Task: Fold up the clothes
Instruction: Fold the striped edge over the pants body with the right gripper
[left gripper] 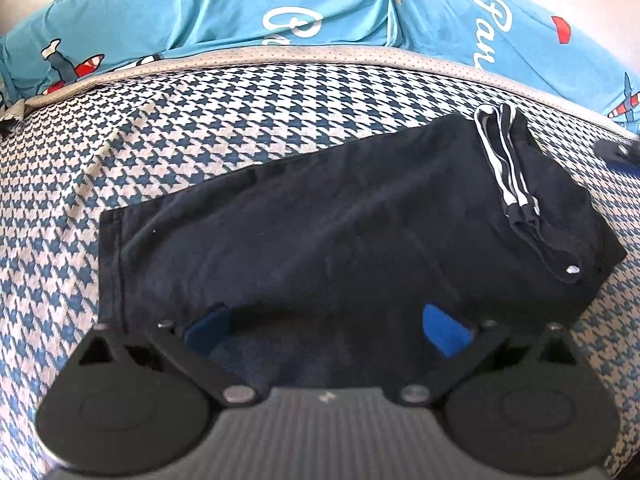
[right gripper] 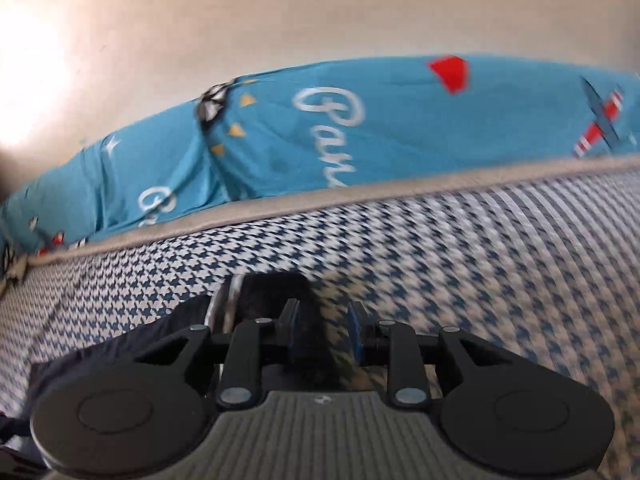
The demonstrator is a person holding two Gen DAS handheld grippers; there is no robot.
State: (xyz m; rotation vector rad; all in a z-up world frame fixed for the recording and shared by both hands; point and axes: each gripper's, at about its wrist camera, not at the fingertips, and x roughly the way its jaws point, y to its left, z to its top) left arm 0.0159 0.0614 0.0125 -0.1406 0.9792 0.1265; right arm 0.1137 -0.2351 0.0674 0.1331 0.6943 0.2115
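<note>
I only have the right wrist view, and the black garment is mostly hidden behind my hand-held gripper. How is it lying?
Observer: In the left wrist view, the black garment lies flat as a roughly folded rectangle on the houndstooth cover.
Operator: Where is the white-striped part?
Observer: The striped band lies on top of the garment, at its right end in that view.
Operator: And the left hand-held gripper?
Observer: The left hand-held gripper is wide open. Its blue pads sit over the garment's near edge without pinching it.
</note>
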